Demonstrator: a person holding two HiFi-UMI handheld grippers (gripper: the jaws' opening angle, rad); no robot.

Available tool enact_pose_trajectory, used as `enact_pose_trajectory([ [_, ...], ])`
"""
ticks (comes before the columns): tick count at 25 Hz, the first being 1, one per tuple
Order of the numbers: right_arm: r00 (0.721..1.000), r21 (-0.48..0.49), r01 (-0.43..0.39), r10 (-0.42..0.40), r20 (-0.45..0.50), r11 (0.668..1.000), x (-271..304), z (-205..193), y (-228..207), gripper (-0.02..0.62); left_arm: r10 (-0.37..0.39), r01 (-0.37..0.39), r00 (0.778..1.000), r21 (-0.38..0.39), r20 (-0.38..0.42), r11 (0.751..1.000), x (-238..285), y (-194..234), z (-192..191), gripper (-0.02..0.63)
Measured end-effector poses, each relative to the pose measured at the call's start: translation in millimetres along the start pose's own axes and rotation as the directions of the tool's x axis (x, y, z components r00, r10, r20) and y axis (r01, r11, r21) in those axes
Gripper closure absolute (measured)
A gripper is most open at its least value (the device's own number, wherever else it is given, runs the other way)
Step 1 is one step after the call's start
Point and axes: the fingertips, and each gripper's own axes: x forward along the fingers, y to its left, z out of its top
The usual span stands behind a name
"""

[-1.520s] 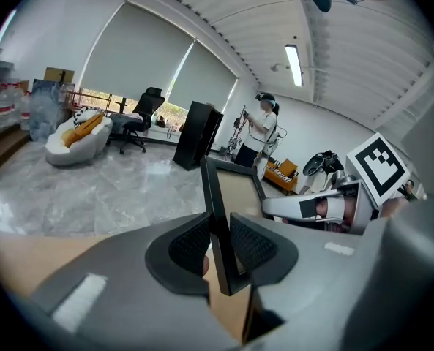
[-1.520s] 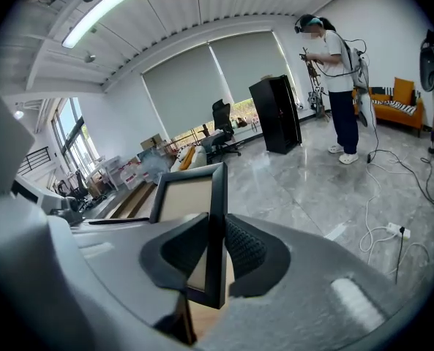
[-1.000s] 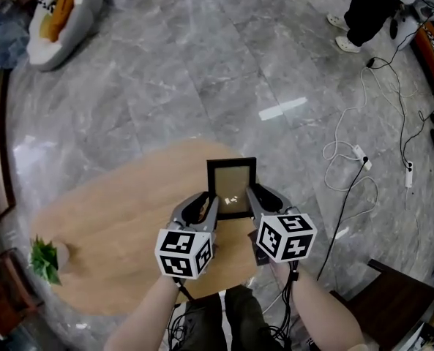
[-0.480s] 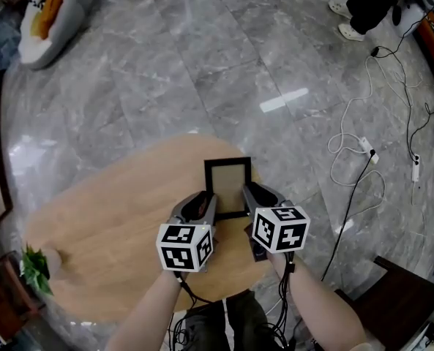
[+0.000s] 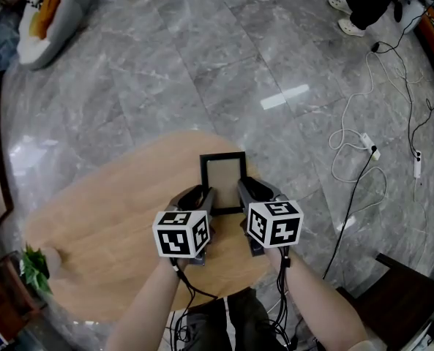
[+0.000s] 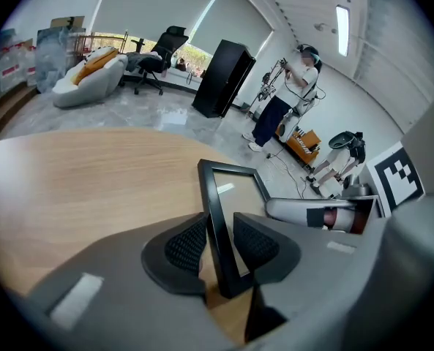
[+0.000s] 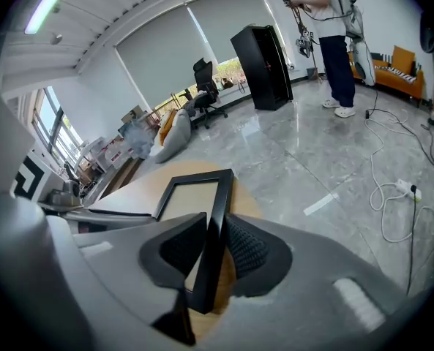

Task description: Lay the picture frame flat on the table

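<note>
- Closest to us are our two forearms (image 5: pixel 147 309) (they come up from the bottom of the head view). Each one holds a grey gripper with a black-and-white marker cube on top.
- The left gripper (image 6: pixel 218 243) has let go. Its jaws have just been opening. The left bar of the frame stands between its bumpy black pads (image 6: pixel 186 243), and we see a thin gap, so nothing is squeezed.
- The right gripper (image 7: pixel 215 248) is loose too. Its jaws have also just been opening. The right bar of the frame sits between them, and they do not pinch it.
- The black rectangular picture frame with a pale middle (image 5: pixel 224 178) is down on the table between the two grippers. From above it looks flat, with its glass side up.
- The round light-brown wooden table (image 5: pixel 99 210) holds the frame near its far edge.
- A small green leafy plant (image 5: pixel 32 268) sits at the table's left edge, well apart from the frame.
- Past the table we see the shiny grey marble floor (image 5: pixel 202 64), with a long white cable (image 5: pixel 352 152) curling on it to the right.
- Farthest away are a tall black cabinet (image 7: pixel 264 64), a black office chair (image 7: pixel 206 86) and a person standing (image 7: pixel 334 28).
</note>
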Motion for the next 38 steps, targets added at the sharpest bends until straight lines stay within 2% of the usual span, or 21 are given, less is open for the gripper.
enact_pose_trajectory([
  [5, 1.0, 0.001, 0.018, -0.018, 0.002, 1.0, -11.2, 0.2, -1.4, 0.488, 0.021, -0.021, 1.0, 0.038, -0.007, 0.999, -9.5, 1.1, 1.6, 0.449],
  [10, 1.0, -0.041, 0.03, -0.029, 0.012, 0.999, -39.5, 16.8, 9.5, 0.498, 0.038, -0.039, 0.999, 0.046, 0.034, 0.998, -39.4, -4.5, 23.7, 0.488],
  [17, 0.994, -0.077, 0.036, -0.028, 0.103, 0.996, -120.5, 78.5, 52.3, 0.549, 0.046, -0.057, 0.995, 0.136, 0.087, 0.989, -116.8, -40.5, 76.0, 0.561],
  [24, 0.981, -0.119, 0.027, -0.004, 0.192, 0.993, -226.1, 139.6, 107.5, 0.579, 0.014, -0.056, 0.984, 0.232, 0.177, 0.971, -219.1, -101.9, 136.4, 0.582],
  [33, 0.945, -0.146, -0.03, 0.076, 0.319, 0.989, -385.0, 202.7, 199.8, 0.593, -0.033, -0.067, 0.945, 0.293, 0.325, 0.954, -371.8, -171.9, 197.2, 0.588],
  [38, 0.903, -0.196, -0.044, 0.124, 0.411, 0.98, -479.8, 232.8, 257.4, 0.594, -0.071, -0.066, 0.902, 0.298, 0.425, 0.952, -469.2, -212.4, 222.5, 0.586],
])
